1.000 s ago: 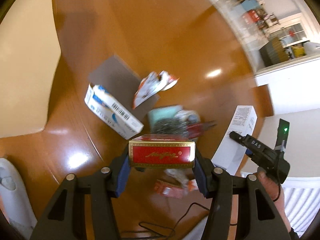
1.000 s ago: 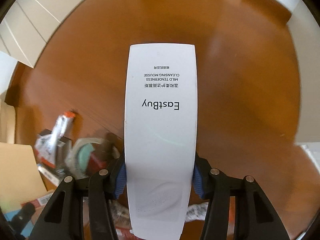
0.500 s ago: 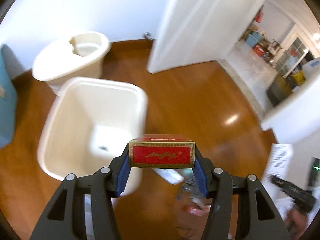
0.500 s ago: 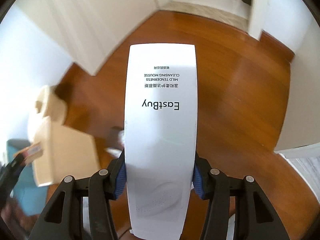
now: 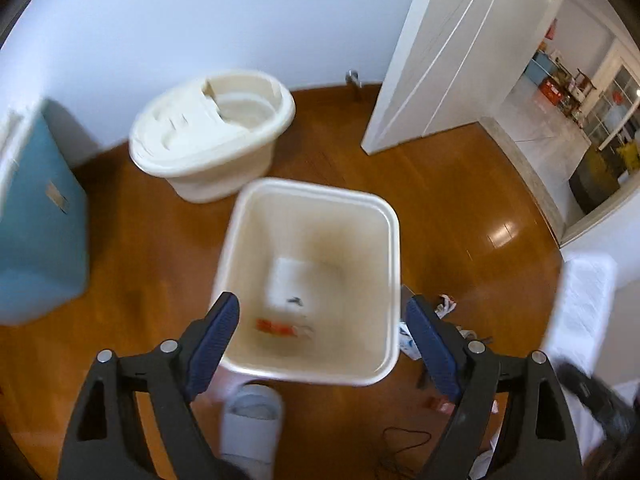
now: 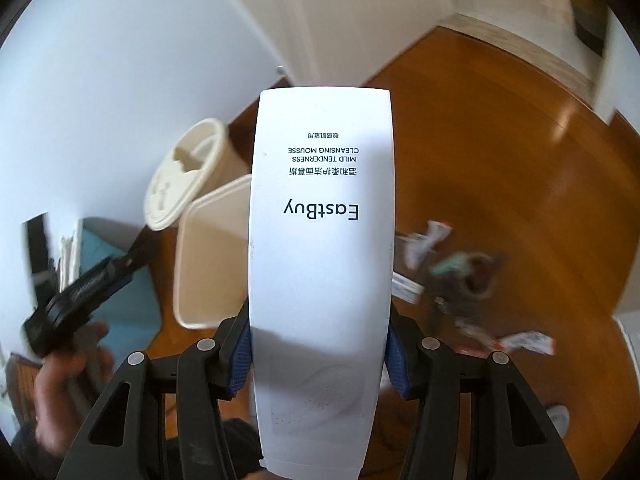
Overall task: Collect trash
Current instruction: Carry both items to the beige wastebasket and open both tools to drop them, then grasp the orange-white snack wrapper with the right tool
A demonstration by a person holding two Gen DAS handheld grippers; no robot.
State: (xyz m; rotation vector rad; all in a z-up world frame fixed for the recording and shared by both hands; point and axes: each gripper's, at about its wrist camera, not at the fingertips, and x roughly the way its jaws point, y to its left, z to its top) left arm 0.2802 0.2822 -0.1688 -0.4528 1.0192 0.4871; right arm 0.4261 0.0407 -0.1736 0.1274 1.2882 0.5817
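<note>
My left gripper (image 5: 322,332) is open and empty above the cream square trash bin (image 5: 384,216). A red box (image 5: 276,326) lies at the bin's bottom. My right gripper (image 6: 318,354) is shut on a tall white EastBuy box (image 6: 320,240), held upright to the right of the bin (image 6: 208,264). The left gripper (image 6: 92,284) shows at the left of the right wrist view. The white box (image 5: 580,304) shows blurred at the right of the left wrist view.
A round cream lidded pail (image 5: 212,140) stands behind the bin. A blue container (image 5: 36,232) is at the left. Loose wrappers and trash (image 6: 460,280) lie on the wooden floor to the right. A white slipper (image 5: 250,424) and a cable (image 5: 400,444) lie below the bin. A white door (image 5: 452,52) stands open at the back.
My left gripper opened over the bin and let go of the red box, which now lies inside. My right gripper carried the white box closer to the bin.
</note>
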